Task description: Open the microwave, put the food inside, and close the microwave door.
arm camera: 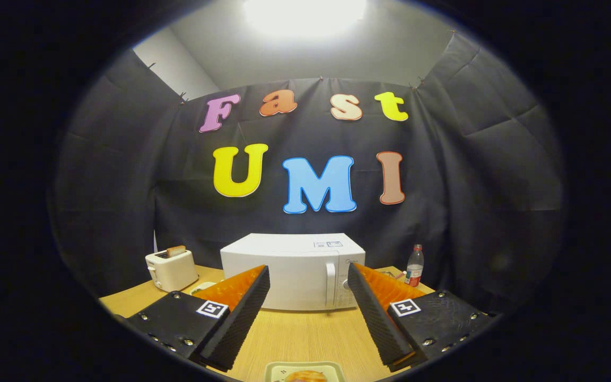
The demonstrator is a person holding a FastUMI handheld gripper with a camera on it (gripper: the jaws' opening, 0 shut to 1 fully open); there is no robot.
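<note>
- The gripper (308, 276) shows in the lower part of the frame, its two fingers (242, 310) spread wide apart with nothing between them but bare worktop; they hold nothing.
- Each finger has a black ribbed inner pad and an orange back, and each black base carries a small square black-and-white marker.
- The white microwave (289, 270) stands at the centre of the frame, beyond the fingers and framed by the gap between them. Its door is closed, with a vertical white handle (330, 284) towards its right side and a control knob partly hidden behind the right finger.
- The food (305, 376), an orange-brown item on a pale square plate (273, 369), sits at the bottom centre of the frame, below and between the finger bases, near the camera and well apart from the microwave.
- The wooden worktop (305, 334) carries all of these.
- A cream toaster (172, 269) with a slice of toast sticking out of its slot stands at the lower left, beside the microwave.
- A clear plastic bottle (415, 267) with a red cap and red label stands at the lower right, to the right of the microwave.
</note>
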